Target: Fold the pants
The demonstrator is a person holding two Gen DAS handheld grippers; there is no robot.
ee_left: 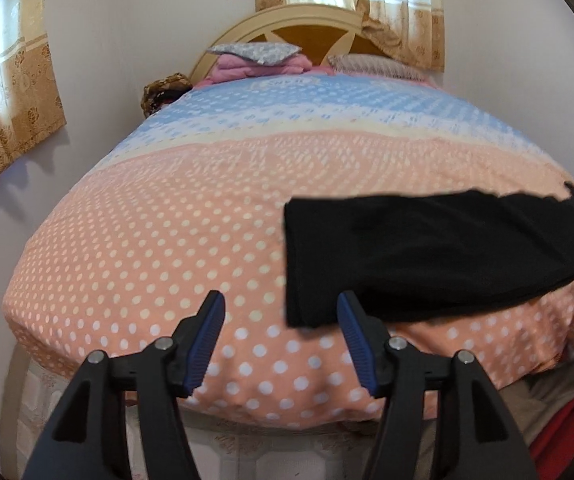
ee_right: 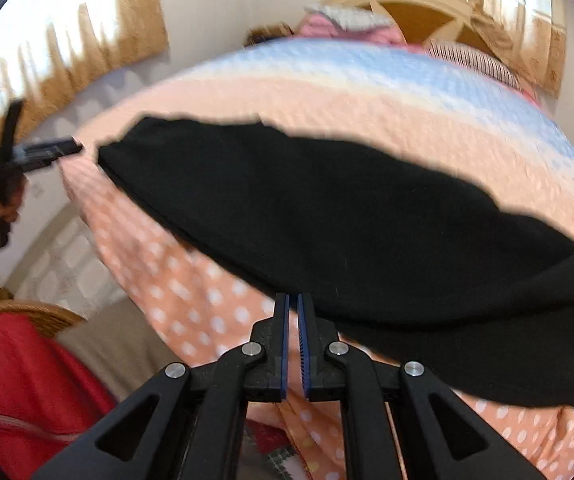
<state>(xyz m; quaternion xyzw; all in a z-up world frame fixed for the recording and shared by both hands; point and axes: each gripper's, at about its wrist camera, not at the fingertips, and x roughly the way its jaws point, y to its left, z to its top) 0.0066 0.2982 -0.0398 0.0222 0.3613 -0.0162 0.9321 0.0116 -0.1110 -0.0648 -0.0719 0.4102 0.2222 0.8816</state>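
Pants (ee_left: 427,256) flat on bed, right of empty left claw (ee_left: 281,316)

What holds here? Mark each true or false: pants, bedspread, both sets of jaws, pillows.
1. The black pants lie on the dotted bedspread. True.
2. The left gripper has its jaws clamped on the pants. False: they stand open, with only bedspread between them.
3. The right gripper has its jaws wide apart. False: they are shut, at the pants' near edge.
4. Pillows sit by the headboard. True.
5. The pants are white. False: black.
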